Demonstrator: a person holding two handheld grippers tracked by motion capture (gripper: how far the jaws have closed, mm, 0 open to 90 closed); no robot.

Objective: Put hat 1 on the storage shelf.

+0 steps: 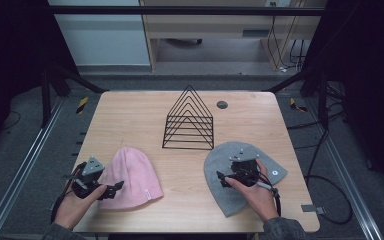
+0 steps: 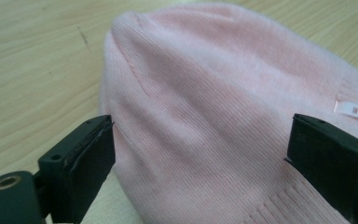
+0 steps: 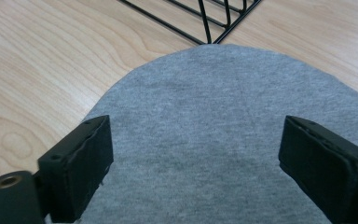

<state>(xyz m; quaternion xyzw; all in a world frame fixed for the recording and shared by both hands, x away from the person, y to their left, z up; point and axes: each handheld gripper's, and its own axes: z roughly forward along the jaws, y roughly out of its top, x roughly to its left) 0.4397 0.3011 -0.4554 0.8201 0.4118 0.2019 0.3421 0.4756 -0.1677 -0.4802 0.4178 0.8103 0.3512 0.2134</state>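
The pink hat [image 1: 132, 178] lies flat on the near left of the bench [image 1: 130, 115], its crown pointing away from the person and its cuff toward the near edge. A small white tag [image 2: 354, 111] is sewn near its cuff. The left tongs [image 1: 116, 188] sit at the hat's left edge, held low over it by the left hand [image 1: 75, 205]; in the left gripper view the jaws stand spread wide, with the pink knit between them but not pinched.

The grey hat [image 1: 220, 172] lies flat on the near right of the bench, well apart from the pink one, with a small round badge [image 1: 275, 173] near its right edge. The right tongs [image 1: 223, 178] hover over its middle in the right hand [image 1: 257, 195], jaws likewise spread, nothing gripped.

Behind and between the two hats stands a black wire rack [image 1: 190, 120] of triangular frames, its near right corner just beside the grey hat's crown. A small dark round disc [image 1: 222, 104] lies on the bench beyond the rack.
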